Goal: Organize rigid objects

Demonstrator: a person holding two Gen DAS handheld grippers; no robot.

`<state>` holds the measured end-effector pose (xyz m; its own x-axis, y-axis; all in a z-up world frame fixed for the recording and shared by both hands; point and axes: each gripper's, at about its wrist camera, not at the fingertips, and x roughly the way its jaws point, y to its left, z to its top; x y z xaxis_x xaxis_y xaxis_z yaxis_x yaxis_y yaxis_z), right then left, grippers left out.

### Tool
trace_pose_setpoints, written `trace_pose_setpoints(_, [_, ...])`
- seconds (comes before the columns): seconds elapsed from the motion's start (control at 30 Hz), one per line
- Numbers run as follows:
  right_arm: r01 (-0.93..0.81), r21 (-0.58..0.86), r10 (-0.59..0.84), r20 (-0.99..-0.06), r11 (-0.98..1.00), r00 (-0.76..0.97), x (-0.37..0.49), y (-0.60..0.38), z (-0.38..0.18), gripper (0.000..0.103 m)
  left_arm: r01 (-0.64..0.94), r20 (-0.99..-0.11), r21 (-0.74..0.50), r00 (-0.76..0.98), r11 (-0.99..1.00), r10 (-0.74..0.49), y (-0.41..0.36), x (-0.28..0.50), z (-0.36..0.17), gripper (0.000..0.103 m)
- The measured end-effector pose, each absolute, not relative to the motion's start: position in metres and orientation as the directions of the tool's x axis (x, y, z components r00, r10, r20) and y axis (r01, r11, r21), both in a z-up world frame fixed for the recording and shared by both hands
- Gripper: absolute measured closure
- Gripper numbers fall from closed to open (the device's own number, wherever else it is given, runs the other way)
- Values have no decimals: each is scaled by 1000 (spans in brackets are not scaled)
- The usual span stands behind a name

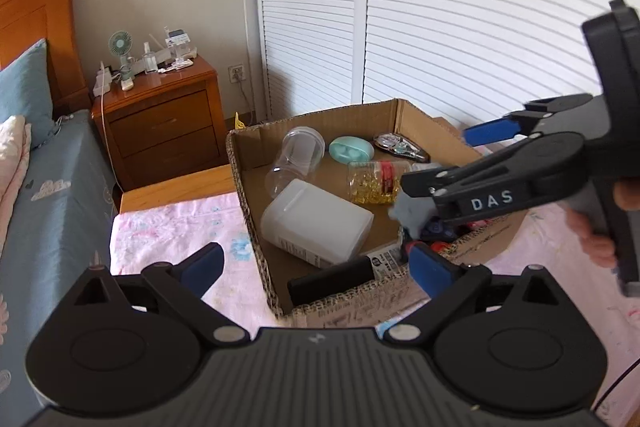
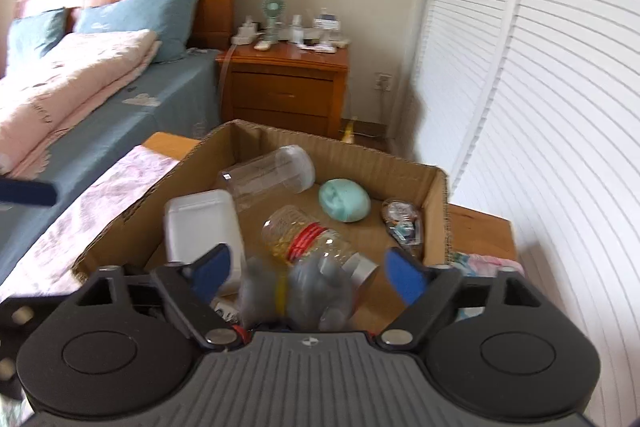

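An open cardboard box [image 1: 248, 211] [image 2: 436, 211] holds a white container [image 1: 316, 223] [image 2: 200, 227], a clear jar [image 1: 296, 155] [image 2: 268, 175], a teal oval case [image 1: 351, 150] [image 2: 344, 199], a bottle of yellow capsules [image 1: 372, 183] [image 2: 304, 235] and a packaged item [image 1: 402, 146] [image 2: 402, 223]. My left gripper [image 1: 316, 267] is open over the box's near corner, with nothing in it. My right gripper [image 1: 452, 159] [image 2: 308, 271] is open over the box's right side. A blurred grey object [image 1: 412, 215] [image 2: 308, 287] lies between and below its fingers, and neither pad touches it.
The box stands on a pink cloth [image 1: 180, 227] over a low wooden surface. To the left are a bed [image 1: 40, 187] [image 2: 100, 107] and a cluttered wooden nightstand [image 1: 168, 123] [image 2: 284, 87]. White louvred doors [image 1: 480, 27] stand behind. A hand [image 1: 596, 239] grips the right gripper's handle.
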<state>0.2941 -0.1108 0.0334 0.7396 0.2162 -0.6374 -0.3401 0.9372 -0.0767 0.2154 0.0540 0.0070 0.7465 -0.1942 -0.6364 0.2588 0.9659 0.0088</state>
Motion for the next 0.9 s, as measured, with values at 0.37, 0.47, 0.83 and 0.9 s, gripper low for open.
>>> trace_pose_setpoints(0.37, [-161,-65,68,-711,985,700,216,-118,49,0,157,-649,56,757,986,-84,43,167,21,4])
trace_pose_setpoints(0.47, [-115,-27,60,-723,993,688,193,-124,47,0,158,-650,7,751,987,-115,39,151,26,4])
trace_pose_setpoints(0.83, [-26,3,20,-736,1000,676,140,-143,49,0,82,-666,53,745,995,-26,21,125,35,4])
trace_pose_setpoints(0.9, [-22,0,15,-731,1000,682,138,-144,51,0,78,-662,56,749,995,-21,19,122,37,4])
